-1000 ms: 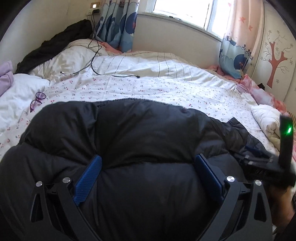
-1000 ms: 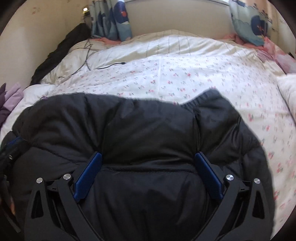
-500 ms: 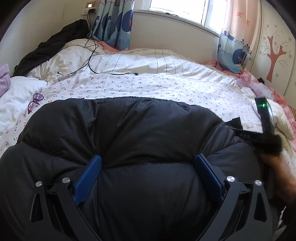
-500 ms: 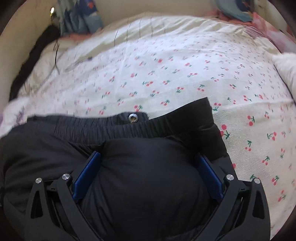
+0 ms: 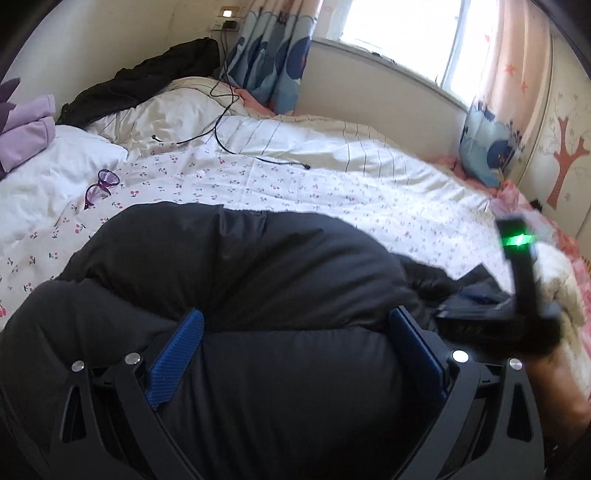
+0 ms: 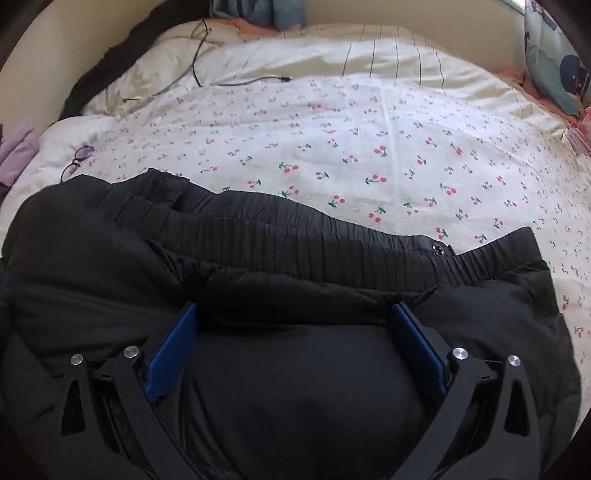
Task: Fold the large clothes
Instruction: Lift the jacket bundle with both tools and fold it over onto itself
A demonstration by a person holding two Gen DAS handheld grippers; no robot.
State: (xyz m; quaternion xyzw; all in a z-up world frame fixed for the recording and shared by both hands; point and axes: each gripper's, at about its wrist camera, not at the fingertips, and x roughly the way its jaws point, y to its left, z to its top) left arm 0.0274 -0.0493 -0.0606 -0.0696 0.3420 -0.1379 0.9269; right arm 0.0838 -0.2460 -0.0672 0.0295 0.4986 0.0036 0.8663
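Pressing my left hand-held gripper [image 5: 293, 343], fingers spread, into black padded trousers [image 6: 295, 295] on the bed [image 6: 369, 140] | right hand-held gripper [image 6: 295, 339] spread too, seemingly gripping nothing | waistband faces pillows.

Both wrist views sit close over the black garment [image 5: 236, 280], facing across the shared bed [image 6: 369, 140].

Home bedroom: cherry-print bed [image 6: 369, 147], curtained window [image 5: 388, 33].
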